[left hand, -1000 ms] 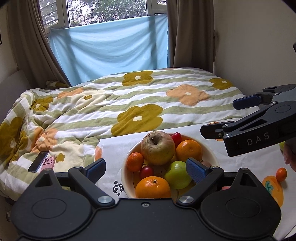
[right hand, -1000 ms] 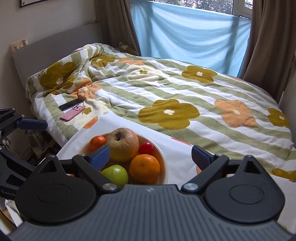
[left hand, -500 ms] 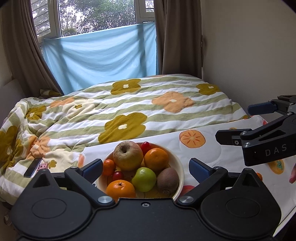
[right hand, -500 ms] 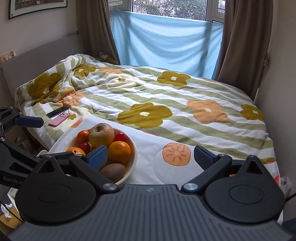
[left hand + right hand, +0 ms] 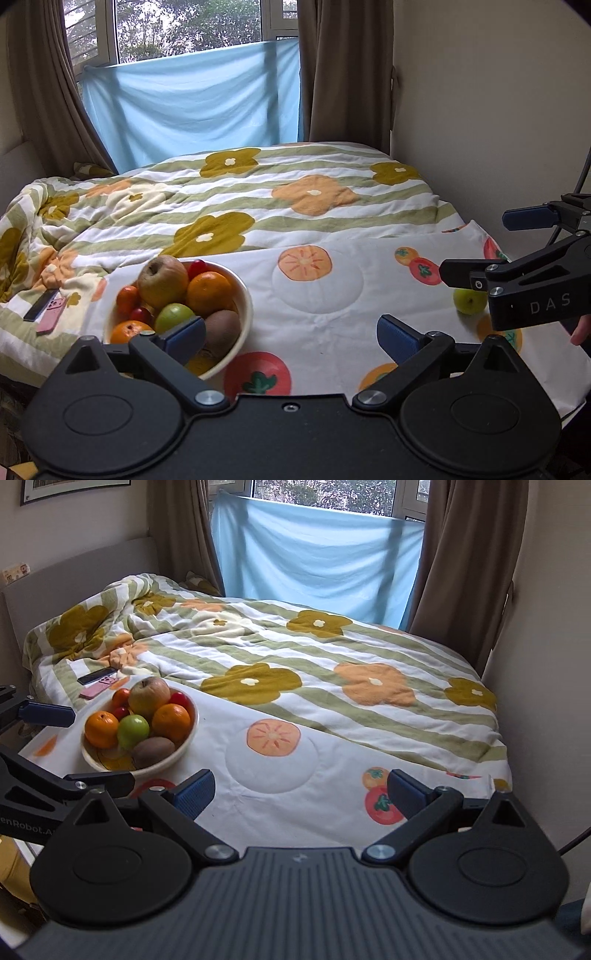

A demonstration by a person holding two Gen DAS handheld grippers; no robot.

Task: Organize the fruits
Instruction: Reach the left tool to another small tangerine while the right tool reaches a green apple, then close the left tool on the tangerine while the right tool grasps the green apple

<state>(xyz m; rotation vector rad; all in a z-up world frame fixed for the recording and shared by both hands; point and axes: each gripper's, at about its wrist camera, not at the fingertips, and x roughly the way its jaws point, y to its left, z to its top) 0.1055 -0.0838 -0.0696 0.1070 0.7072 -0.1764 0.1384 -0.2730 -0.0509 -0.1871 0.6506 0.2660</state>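
the left gripper's (image 5: 291, 334) own body covers the lower third of the left wrist view and hides the near rim of the bowl (image 5: 243, 295); one blue pad (image 5: 186, 332) overlaps the bowl's front fruit. the right gripper (image 5: 300, 792) likewise blocks the near cloth (image 5: 273, 794) in its view. a second green apple (image 5: 468, 301) on the cloth at 3 o'clock is half hidden behind the right gripper's black arm, and it does not show in the right wrist view. a fingertip (image 5: 581, 330) is cut off at the right edge.

both sets of jaws stand spread wide with nothing between the pads; the left one's have just been opening.

the bowl sits on the fruit-print cloth at 9 o'clock of the left gripper, and at 10 o'clock in the right wrist view. it holds a brownish apple (image 5: 149, 698) on top, two oranges (image 5: 171, 722), a green apple (image 5: 133, 731), a kiwi (image 5: 153, 751), a small tangerine (image 5: 120, 698) and small red fruits (image 5: 179, 699) too small to name.

two phones (image 5: 98, 683) lie on the quilt (image 5: 295, 664) at 11 o'clock of the bowl.
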